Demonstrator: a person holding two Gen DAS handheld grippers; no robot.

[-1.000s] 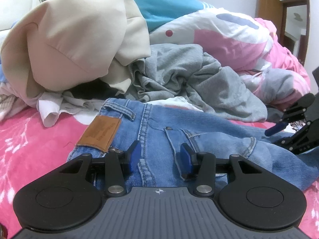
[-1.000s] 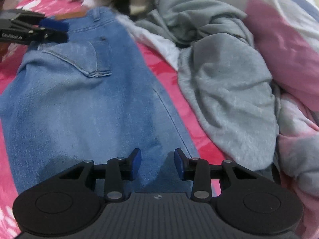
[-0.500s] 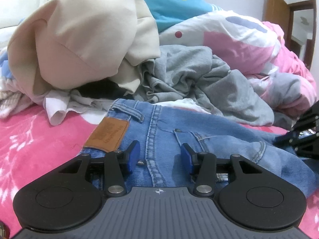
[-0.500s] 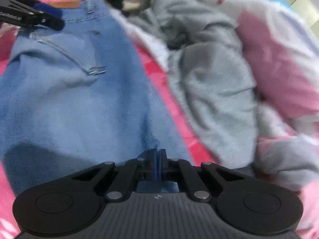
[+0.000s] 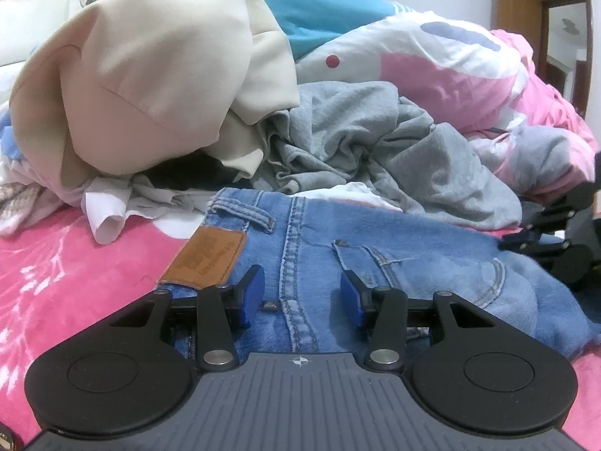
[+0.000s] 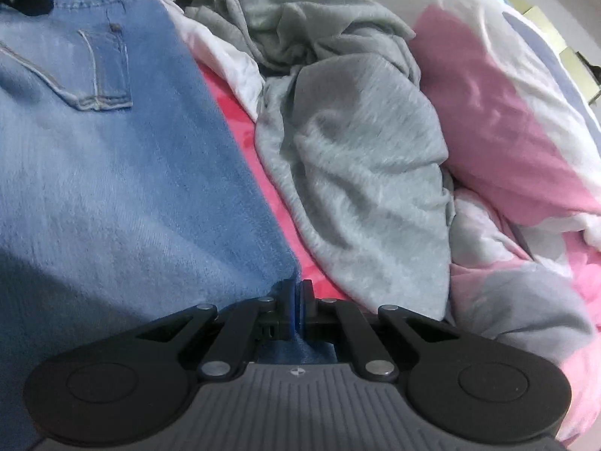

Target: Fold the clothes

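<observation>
Right gripper (image 6: 296, 310) is pinched tight on the edge of the jeans (image 6: 124, 188) lying flat on the bed (image 5: 56, 263); left gripper (image 5: 300, 298) sits spread over the waistband, gripping nothing. I'd clamp that too, then lift both evenly. No baskets anywhere, just a grey sweatshirt (image 5: 375, 150) heaped behind.

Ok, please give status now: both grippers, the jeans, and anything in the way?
Left gripper open over jeans waistband. Right gripper shut on jeans edge. Grey sweatshirt heaped beside, not on them.
</observation>
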